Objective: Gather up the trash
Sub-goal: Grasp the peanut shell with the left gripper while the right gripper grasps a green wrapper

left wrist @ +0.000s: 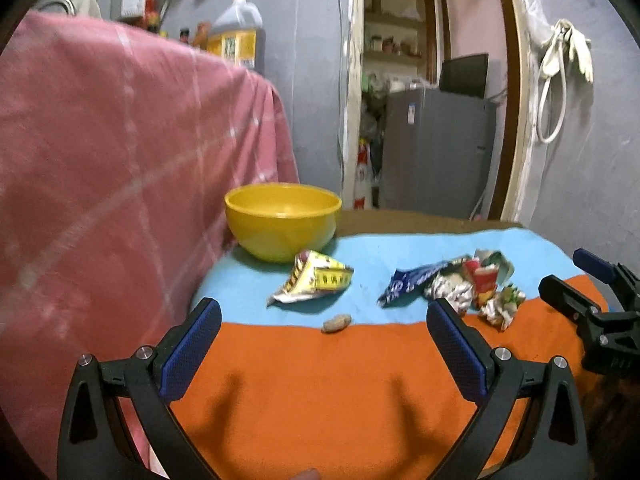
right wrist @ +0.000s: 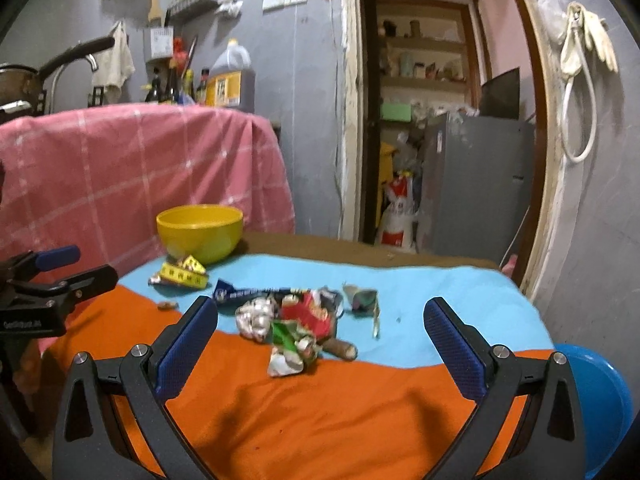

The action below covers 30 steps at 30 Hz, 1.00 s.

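Trash lies on a table covered by an orange and blue cloth (left wrist: 320, 380). A yellow wrapper (left wrist: 316, 278) lies in front of a yellow bowl (left wrist: 282, 220), with a peanut shell (left wrist: 337, 323) nearer me. To the right is a pile: a blue wrapper (left wrist: 412, 282), crumpled foil (left wrist: 450, 290), a red packet (left wrist: 484, 282). In the right wrist view the pile (right wrist: 296, 320) lies just ahead, with a green crumpled wrapper (right wrist: 294, 346) and a brown piece (right wrist: 342, 349). My left gripper (left wrist: 324, 320) is open and empty. My right gripper (right wrist: 320, 322) is open and empty over the orange part.
A pink checked cloth (left wrist: 120, 160) covers something tall at the table's left. A blue bin (right wrist: 600, 408) stands below the table's right edge. Behind is a grey wall, a doorway and a grey fridge (left wrist: 436, 152). The bowl also shows in the right wrist view (right wrist: 200, 232).
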Available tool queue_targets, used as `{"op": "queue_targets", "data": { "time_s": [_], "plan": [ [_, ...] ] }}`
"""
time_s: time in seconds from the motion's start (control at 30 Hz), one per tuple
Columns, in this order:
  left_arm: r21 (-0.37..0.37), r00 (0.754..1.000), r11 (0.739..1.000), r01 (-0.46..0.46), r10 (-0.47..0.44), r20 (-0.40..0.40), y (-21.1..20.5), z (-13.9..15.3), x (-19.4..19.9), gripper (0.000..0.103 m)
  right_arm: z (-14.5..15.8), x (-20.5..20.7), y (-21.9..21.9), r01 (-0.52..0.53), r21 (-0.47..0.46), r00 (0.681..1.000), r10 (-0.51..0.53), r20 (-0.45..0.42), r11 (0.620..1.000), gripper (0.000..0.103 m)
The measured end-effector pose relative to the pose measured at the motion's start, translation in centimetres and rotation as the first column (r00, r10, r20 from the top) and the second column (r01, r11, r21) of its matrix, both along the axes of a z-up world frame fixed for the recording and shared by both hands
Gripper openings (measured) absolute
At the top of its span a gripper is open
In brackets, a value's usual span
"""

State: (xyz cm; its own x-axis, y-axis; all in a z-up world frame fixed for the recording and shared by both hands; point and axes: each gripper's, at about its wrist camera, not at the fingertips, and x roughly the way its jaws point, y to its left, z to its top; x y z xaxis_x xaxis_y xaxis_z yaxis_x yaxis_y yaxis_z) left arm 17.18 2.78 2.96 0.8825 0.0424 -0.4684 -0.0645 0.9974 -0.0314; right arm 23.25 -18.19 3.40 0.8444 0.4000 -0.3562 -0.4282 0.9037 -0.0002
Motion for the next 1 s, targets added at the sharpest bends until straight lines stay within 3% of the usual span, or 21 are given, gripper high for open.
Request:
{"op": "queue_targets", "data": {
  "time_s": [0.2, 0.43, 0.57, 0.83, 0.9, 1.0],
  "plan": [
    [-0.06, 0.99, 0.998, 0.017, -0.025, -0.142, 0.7, -1.4, 2.6, 0.1, -1.3, 1.5, 0.7, -0.032, -0.029, 0.995, 0.029, -0.1, 0.999, 0.102],
    [-0.151, 0.956, 0.986, 0.064, -0.104, -0.276, 1.5, -3.1, 5.5, 0.077, -2.4, 3.1, 1.5, -0.076, -0.048, 0.977, 0.065, -0.204, 0.996, 0.082],
    [-0.161, 0.952, 0.985, 0.064, -0.109, -0.287, 1.8, -3.2, 6.2, 0.065, -2.8, 3.6, 1.9, -0.104, -0.054, 0.966, 0.089, -0.242, 0.993, 0.069],
    [-0.16, 0.941, 0.982, 0.097, -0.143, -0.307, 1.6, -3.2, 6.6, 0.02, -2.9, 3.7, 2.0, -0.137, -0.035, 0.959, 0.124, -0.256, 0.99, 0.037],
    [-0.156, 0.939, 0.982, 0.109, -0.153, -0.308, 1.3, -3.2, 6.4, 0.014, -2.9, 3.6, 2.0, -0.14, -0.034, 0.958, 0.127, -0.258, 0.99, 0.028],
    [-0.149, 0.94, 0.982, 0.116, -0.157, -0.303, 0.9, -3.1, 6.3, 0.014, -2.8, 3.6, 1.9, -0.142, -0.028, 0.958, 0.13, -0.257, 0.989, 0.019]
  ]
}}
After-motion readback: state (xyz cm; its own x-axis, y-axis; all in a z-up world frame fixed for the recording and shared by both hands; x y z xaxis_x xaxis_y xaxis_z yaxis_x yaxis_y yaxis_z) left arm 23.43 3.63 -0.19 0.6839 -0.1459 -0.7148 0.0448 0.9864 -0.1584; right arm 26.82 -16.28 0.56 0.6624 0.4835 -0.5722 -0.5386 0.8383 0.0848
